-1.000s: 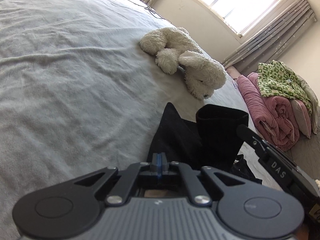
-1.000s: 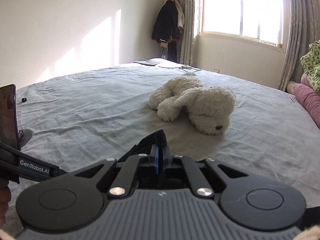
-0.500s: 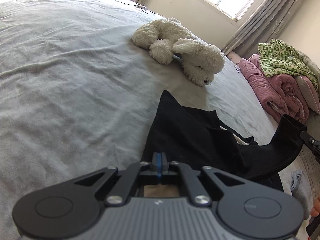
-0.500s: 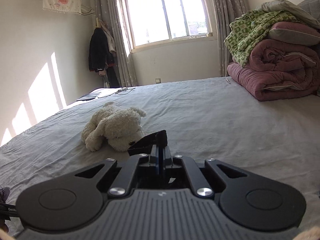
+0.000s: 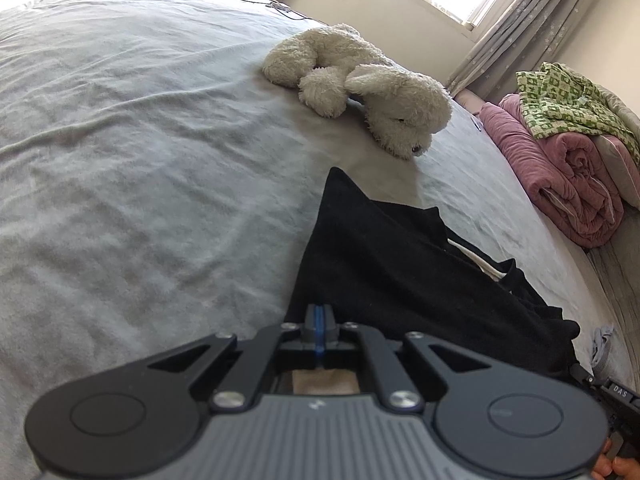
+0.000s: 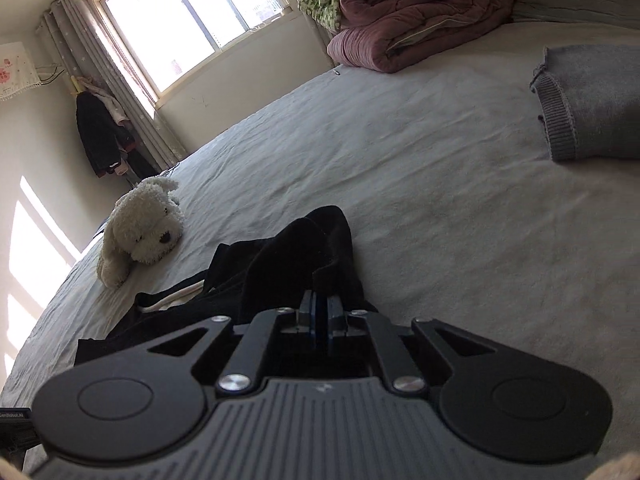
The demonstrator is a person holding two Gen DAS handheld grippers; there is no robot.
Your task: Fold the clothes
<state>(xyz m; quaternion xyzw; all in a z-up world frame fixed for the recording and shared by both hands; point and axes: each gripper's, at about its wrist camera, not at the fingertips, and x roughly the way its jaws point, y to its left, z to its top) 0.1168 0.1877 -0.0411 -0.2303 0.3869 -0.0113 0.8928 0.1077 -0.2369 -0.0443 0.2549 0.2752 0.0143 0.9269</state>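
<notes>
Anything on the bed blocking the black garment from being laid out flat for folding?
Nothing visible does. The black garment lies on bare sheet; the plush dog sits beyond it, apart, and the grey knit lies well off to the side.

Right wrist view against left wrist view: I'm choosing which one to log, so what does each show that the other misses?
Only the right wrist view shows the grey knit garment, the full window, the dark coat hanging by the curtain, and the right tool, its jaws opening around black cloth. Only the left wrist view shows the left tool, shut on the black garment's edge, and the cables at the far side. Both show the garment, plush dog, grey bed, pink quilt and green bedding.
</notes>
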